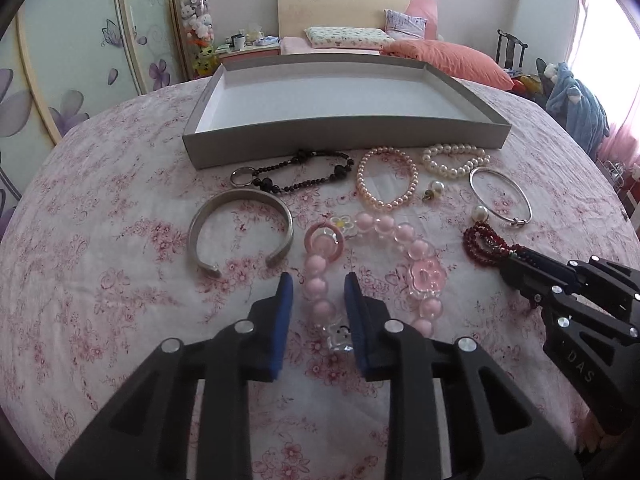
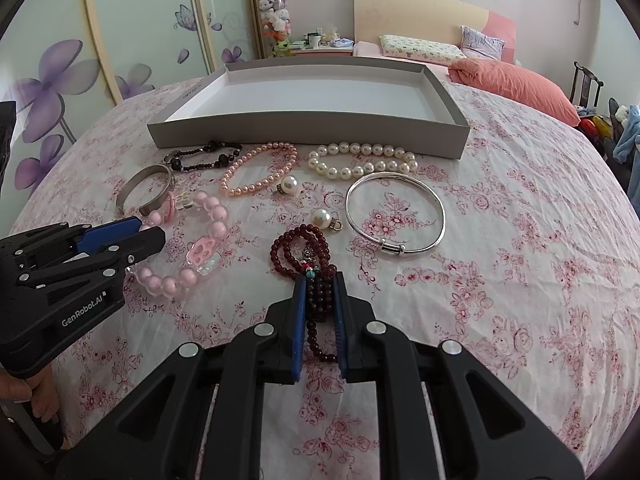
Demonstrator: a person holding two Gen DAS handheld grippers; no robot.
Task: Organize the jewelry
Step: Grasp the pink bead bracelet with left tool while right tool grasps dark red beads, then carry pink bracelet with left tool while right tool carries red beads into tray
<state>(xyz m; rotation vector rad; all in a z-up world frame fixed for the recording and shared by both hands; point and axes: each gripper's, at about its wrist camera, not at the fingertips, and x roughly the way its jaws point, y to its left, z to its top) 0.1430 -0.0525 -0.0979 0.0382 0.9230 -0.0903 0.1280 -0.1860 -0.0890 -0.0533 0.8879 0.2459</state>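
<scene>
Now the right tongs (image 2: 320, 312) sit clamped on the dark red bead strand (image 2: 304, 252), which trails ahead toward the empty grey tray (image 2: 308, 136); the left tongs (image 1: 318, 304), narrowly apart, straddle the pink bead bracelet (image 1: 372, 248) on the bed.

Daylit bedroom: floral wardrobe doors (image 2: 60, 80), bed headboard (image 2: 420, 16), pink-curtained window (image 1: 600, 20).

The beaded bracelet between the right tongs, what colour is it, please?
Dark red beaded bracelet, clearest in the right wrist view.
</scene>
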